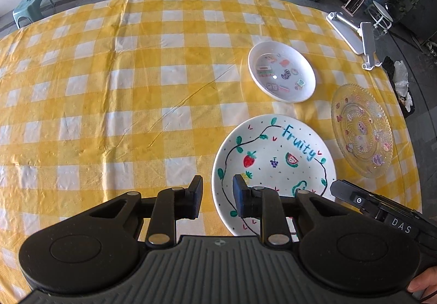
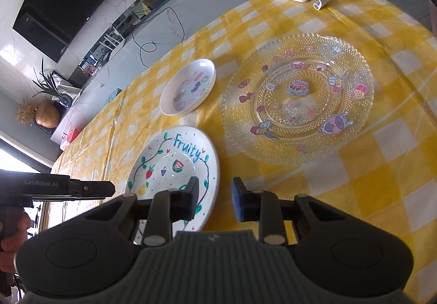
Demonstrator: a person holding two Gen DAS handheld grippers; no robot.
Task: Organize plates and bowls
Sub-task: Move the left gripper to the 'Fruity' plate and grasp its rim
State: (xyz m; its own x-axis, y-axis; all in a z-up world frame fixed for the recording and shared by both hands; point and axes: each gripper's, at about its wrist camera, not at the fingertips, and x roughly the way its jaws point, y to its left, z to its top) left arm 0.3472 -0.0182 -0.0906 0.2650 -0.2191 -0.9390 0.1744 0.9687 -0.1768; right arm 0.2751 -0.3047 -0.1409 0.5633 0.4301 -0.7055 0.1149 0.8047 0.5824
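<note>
White "Fruity" plate sits between both sets of fingers, left gripper and right gripper, each apart, straddling opposite rims unclamped. Next, I'd pinch and lift.

White plate lettered "Fruity", painted with fruit and vine, lying flat, upright, nearest. Small white bowl with stickers inside, upright, just beyond, apart from it. Clear beaded glass plate bearing cartoon stickers, flat, beside both. All three separate, unstacked on checked surface.
</note>
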